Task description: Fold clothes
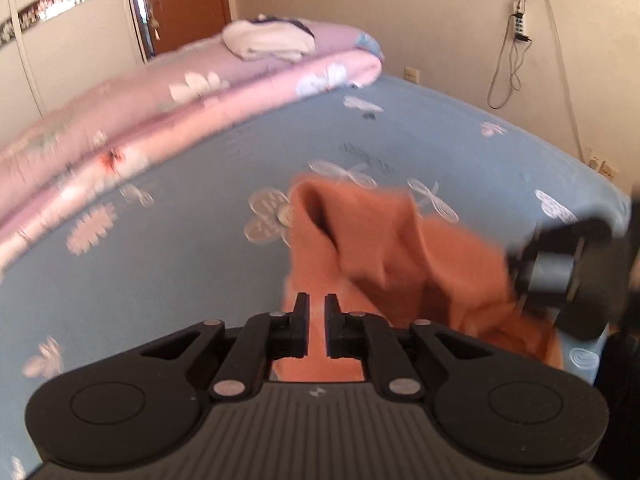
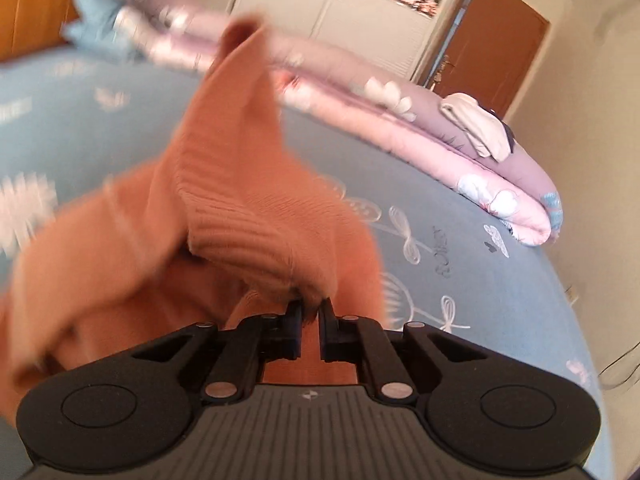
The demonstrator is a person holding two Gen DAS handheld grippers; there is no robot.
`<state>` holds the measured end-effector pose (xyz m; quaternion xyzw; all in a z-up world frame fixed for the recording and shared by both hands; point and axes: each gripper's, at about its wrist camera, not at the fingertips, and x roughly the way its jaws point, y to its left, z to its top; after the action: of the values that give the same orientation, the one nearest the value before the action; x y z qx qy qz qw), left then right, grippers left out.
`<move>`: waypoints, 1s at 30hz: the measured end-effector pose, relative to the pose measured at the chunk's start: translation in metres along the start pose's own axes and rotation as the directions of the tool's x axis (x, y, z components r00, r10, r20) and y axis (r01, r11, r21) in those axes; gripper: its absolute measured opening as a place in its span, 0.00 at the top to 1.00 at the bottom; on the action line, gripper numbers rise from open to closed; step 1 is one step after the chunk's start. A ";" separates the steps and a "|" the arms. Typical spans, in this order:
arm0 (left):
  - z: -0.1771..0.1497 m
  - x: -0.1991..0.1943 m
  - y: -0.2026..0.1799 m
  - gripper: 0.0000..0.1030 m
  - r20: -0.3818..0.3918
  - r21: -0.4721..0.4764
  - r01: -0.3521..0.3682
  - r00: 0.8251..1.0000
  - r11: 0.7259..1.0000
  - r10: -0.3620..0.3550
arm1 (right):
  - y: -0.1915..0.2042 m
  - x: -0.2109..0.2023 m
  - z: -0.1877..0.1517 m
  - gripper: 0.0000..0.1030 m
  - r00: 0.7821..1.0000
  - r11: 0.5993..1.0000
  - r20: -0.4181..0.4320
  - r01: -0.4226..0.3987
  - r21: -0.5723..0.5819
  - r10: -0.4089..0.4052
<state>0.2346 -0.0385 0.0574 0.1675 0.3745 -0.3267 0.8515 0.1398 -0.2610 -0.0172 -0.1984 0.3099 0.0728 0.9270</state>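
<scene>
Trouble looked most likely at the right gripper (image 2: 310, 308), whose jaws stood nearly closed on a thin pinch of the orange ribbed sweater (image 2: 240, 208), right at the ribbed hem. So little cloth sat between the fingertips that a tug could have pulled the knit free and dropped that side in a heap.

In its own view, the left gripper (image 1: 317, 304) had its jaws narrowed to a slim gap with orange fabric showing in that gap and beneath it. Whether the pads truly pressed on the cloth could not be told for certain, though it read as a grip. If it held only a loose fold, the sweater (image 1: 384, 248) would have sagged unevenly between the two hands.

Most of the garment hung bunched and twisted above the blue floral bedsheet (image 1: 160, 240), with a sleeve or cuff standing up and nothing laid flat. Laid down like that, it would have trapped creases or a doubled sleeve inside the fold. Both views were blurred. The pink folded quilt (image 1: 200, 92) lay well apart along the far side of the bed, and the two grippers were close together.
</scene>
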 end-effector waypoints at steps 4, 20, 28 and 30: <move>-0.020 0.027 -0.014 0.44 0.003 -0.003 0.018 1.000 1.000 -0.018 | -0.037 -0.029 0.022 0.93 0.998 0.996 0.031 -0.060 0.068 0.058; -0.034 0.125 -0.015 0.90 -0.004 -0.218 -0.152 0.988 0.964 0.155 | -0.036 -0.030 0.017 0.95 0.991 0.986 -0.026 -0.130 0.102 0.133; -0.019 0.098 0.016 0.91 0.025 -0.216 -0.170 0.983 0.961 0.180 | -0.059 0.023 -0.005 0.83 0.985 0.959 -0.162 -0.013 0.284 0.062; -0.017 0.094 0.016 0.91 0.034 -0.223 -0.156 0.985 0.962 0.168 | -0.053 0.007 -0.012 0.42 0.989 0.939 -0.128 -0.021 0.344 0.069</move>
<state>0.2839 -0.0582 -0.0239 0.0940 0.3707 -0.2171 0.8981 0.1528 -0.3146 -0.0136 -0.0319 0.3858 0.0253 0.9217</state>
